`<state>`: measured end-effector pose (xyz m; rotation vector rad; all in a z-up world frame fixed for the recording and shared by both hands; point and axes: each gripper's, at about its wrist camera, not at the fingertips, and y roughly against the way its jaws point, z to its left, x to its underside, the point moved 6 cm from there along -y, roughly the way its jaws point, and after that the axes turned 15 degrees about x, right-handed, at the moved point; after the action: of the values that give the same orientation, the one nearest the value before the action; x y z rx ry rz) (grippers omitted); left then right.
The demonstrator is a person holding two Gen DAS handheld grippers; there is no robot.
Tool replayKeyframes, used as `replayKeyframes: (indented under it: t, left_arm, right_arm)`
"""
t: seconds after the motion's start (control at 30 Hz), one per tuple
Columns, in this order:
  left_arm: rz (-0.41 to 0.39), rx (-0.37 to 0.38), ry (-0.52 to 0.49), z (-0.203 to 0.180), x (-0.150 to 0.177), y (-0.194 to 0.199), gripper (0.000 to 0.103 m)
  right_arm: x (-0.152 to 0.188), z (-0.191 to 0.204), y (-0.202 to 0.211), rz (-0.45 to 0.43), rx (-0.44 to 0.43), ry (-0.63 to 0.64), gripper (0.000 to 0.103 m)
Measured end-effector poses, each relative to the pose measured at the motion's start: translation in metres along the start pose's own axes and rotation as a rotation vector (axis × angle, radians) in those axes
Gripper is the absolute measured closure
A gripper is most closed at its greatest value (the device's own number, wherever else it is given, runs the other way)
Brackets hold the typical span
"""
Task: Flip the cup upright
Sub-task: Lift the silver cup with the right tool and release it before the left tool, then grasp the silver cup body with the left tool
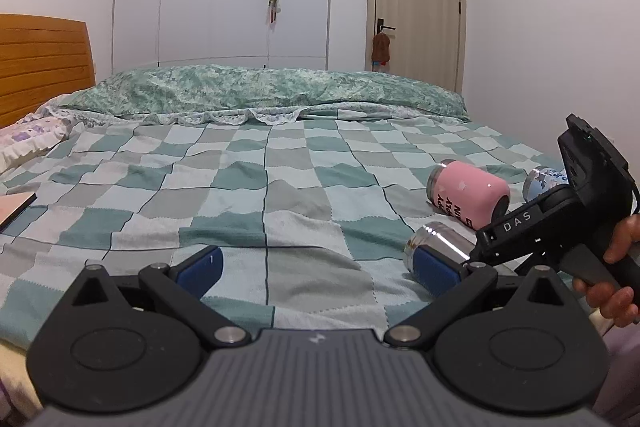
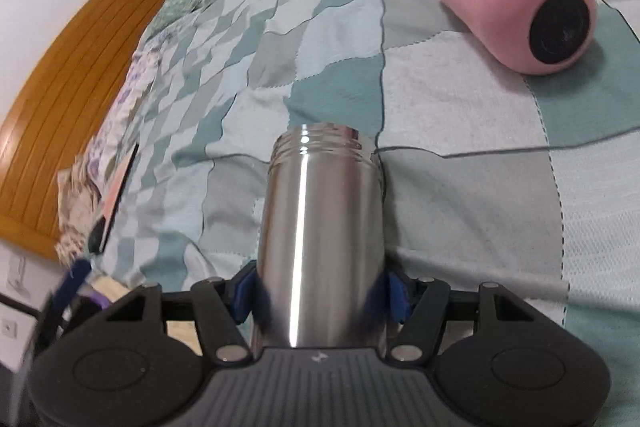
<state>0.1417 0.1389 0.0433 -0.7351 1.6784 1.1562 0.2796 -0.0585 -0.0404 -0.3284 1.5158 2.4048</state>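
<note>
The right gripper (image 2: pixel 320 297) pinches the shiny steel cup (image 2: pixel 320 227) near its bottom end, and the cup lies low over the checked bedspread (image 2: pixel 460 227), maybe touching it. The left gripper (image 1: pixel 316 267) hangs spread wide, holding nothing. Next, I think, the cup must tip until its open mouth faces up.

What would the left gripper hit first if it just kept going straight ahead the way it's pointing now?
Probably the checked blanket on the bed. The left gripper is open with nothing between its fingers; farther on lies the rumpled green quilt. Depth is hard to judge.
</note>
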Motion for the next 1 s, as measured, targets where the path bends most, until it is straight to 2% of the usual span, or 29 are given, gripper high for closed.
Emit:
replayKeyframes:
  t: [0.1, 0.13, 0.17, 0.2, 0.23, 0.37, 0.5, 0.57, 0.63, 0.73, 0.87, 0.93, 1.0]
  left_arm:
    - [0.004, -0.017, -0.003, -0.006, -0.002, 0.000, 0.000]
    - [0.000, -0.016, -0.003, -0.009, -0.003, 0.002, 0.000]
    - [-0.007, -0.012, -0.005, -0.013, -0.004, 0.003, 0.000]
    - [-0.014, -0.008, -0.009, -0.018, -0.005, 0.004, 0.000]
    - [-0.020, -0.003, -0.010, -0.023, -0.005, 0.006, 0.000]
    - [-0.032, 0.021, -0.014, -0.048, -0.003, 0.004, 0.000]
    - [-0.040, 0.049, -0.006, -0.076, 0.000, -0.002, 0.000]
    - [-0.028, 0.048, 0.008, -0.090, 0.003, -0.006, 0.000]
    - [-0.005, 0.050, 0.021, -0.104, 0.011, -0.012, 0.000]
    - [0.050, 0.067, 0.039, -0.122, 0.022, -0.020, 0.000]
    - [0.125, 0.030, 0.018, -0.138, 0.021, -0.032, 0.000]
    - [0.195, -0.004, 0.026, -0.139, 0.015, -0.044, 0.000]
    - [0.260, -0.004, 0.048, -0.136, 0.007, -0.059, 0.000]
  right_arm:
    - [0.006, -0.001, 0.004, -0.028, -0.010, 0.009, 0.041]
    - [0.007, 0.000, 0.005, -0.035, -0.011, 0.026, 0.036]
    - [0.007, 0.000, 0.007, -0.041, -0.017, 0.043, 0.031]
    - [0.009, -0.001, 0.014, -0.062, -0.028, 0.055, 0.015]
    - [0.009, -0.003, 0.023, -0.094, -0.033, 0.066, 0.005]
    - [0.017, -0.012, 0.081, -0.356, -0.016, 0.205, 0.002]
    - [0.036, -0.028, 0.132, -0.626, 0.062, 0.398, 0.000]
    - [0.047, -0.039, 0.150, -0.724, 0.105, 0.473, 0.000]
    - [0.058, -0.052, 0.162, -0.786, 0.128, 0.527, 0.000]
    - [0.074, -0.065, 0.167, -0.836, 0.145, 0.599, 0.000]
    - [0.081, -0.079, 0.161, -0.839, 0.131, 0.628, 0.000]
    - [0.080, -0.083, 0.156, -0.838, 0.103, 0.623, 0.000]
    - [0.076, -0.084, 0.149, -0.842, 0.087, 0.615, 0.000]
